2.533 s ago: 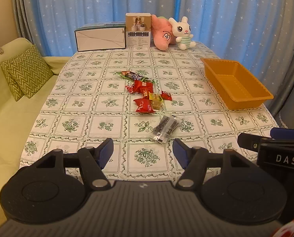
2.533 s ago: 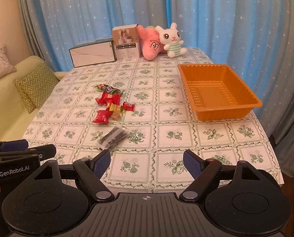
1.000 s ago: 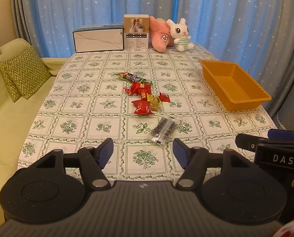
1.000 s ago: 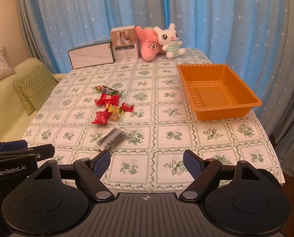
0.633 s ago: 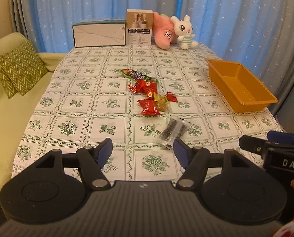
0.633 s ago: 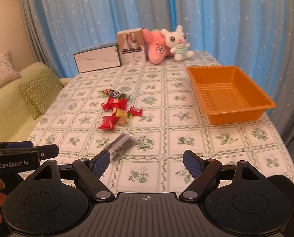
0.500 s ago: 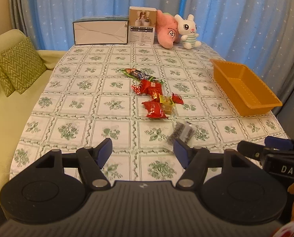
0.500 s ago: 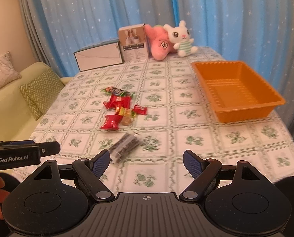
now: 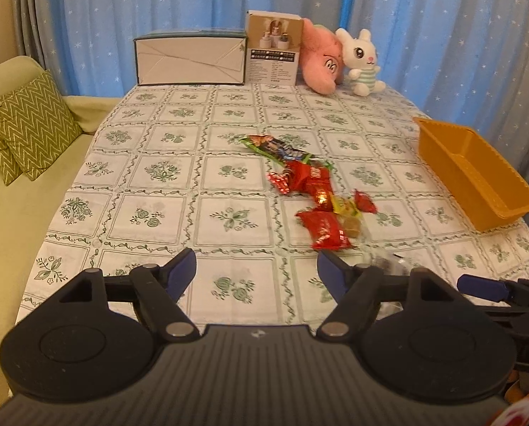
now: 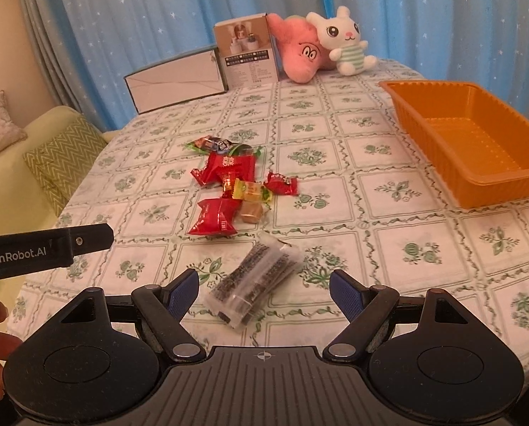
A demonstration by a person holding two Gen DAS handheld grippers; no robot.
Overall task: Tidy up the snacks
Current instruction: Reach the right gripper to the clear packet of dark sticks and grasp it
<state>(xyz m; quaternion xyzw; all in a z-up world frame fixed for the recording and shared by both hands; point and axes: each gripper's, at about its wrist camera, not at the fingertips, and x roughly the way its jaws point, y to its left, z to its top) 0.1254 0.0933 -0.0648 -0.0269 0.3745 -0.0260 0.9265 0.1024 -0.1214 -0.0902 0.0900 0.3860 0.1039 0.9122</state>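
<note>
Both grippers are now sitting much nearer the snack pile than they were a second ago, the table filling more of each view as the person is bringing them forward and down. The left gripper (image 9: pixel 256 266) is widening its jaws as it comes in, with only bare tablecloth (image 9: pixel 158 213) between them. The right gripper (image 10: pixel 263 291) is standing with its jaws apart, and the clear packet of dark seaweed-like strips (image 10: pixel 255 282) is lying just ahead of them, flat on the cloth and not yet touched. Beyond it the red wrapped snack (image 10: pixel 214 217), the small caramel-coloured sweet (image 10: pixel 251 211), the yellow candy (image 10: pixel 248 190) and the long green-ended bar (image 10: pixel 222 145) are resting in a loose cluster mid-table. The orange tray (image 10: pixel 491 188) is standing empty on the right side, well apart from the pile. Nothing is sorted yet; the approach suggests the first pick is being set up, most likely the clear packet by the right gripper, since it is closest. That thin, slippery packet is probably going to need a low, flat pinch.
</note>
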